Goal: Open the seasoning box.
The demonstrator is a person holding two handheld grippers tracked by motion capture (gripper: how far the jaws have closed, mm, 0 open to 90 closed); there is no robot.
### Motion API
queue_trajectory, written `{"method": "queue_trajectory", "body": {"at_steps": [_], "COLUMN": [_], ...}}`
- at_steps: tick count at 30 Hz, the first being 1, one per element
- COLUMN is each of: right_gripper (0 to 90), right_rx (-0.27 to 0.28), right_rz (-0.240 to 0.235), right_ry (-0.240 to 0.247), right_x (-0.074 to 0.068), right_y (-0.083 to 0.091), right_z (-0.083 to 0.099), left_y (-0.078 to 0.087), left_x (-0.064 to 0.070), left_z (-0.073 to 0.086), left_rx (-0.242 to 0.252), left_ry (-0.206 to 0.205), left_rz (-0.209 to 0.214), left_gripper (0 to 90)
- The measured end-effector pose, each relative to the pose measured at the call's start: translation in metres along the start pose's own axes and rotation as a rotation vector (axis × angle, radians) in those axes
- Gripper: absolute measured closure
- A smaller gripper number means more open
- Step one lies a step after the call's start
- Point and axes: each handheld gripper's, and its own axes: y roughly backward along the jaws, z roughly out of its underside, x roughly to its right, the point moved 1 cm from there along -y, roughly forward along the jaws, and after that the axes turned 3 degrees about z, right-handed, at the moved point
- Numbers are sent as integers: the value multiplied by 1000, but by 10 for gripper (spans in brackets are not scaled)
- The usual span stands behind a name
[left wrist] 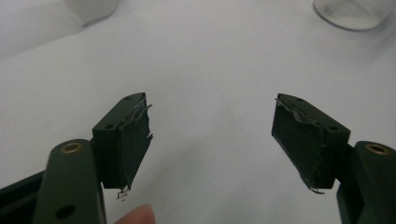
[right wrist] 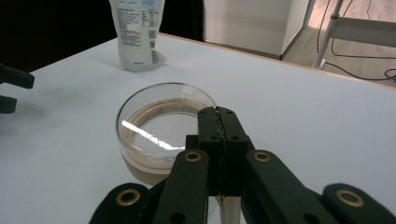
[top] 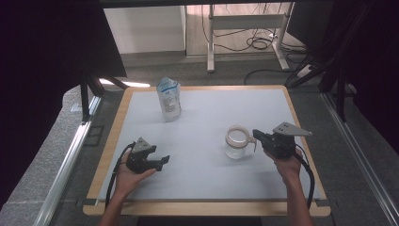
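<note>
Nearest the person, the left gripper rests low over the white surface with its jaws spread wide and nothing between them; in the left gripper view its worn black pads show frayed edges. A little farther in, on the right, the right gripper has its jaws pressed together, and they seem to pinch the near rim or handle of the glass jar, though the exact contact is hidden behind the jaws in the right gripper view. The jar stands upright right of the surface's middle, its mouth open and ringed by a tan band. It is probably rigid, smooth and breakable, so a firm hold at the rim or handle suits it better than a squeeze on the slick wall. Farthest back, well apart, stands a white pouch with blue print; its back panel carries small text and a square code, too fine to read.
</note>
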Motion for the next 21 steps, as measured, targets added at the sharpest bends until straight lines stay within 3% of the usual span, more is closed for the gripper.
{"method": "queue_trajectory", "body": {"at_steps": [5,21], "right_gripper": [897,898], "right_rx": [-19,-28], "right_rz": [18,36], "right_ry": [-3,14], "right_x": [3,0], "right_y": [-3,-4], "right_z": [5,7], "left_y": [-1,-3], "left_x": [2,0], "left_z": [0,0], "left_rx": [-5,-4], "left_ry": [-2,31], "left_rz": [1,19], "left_gripper": [388,352]}}
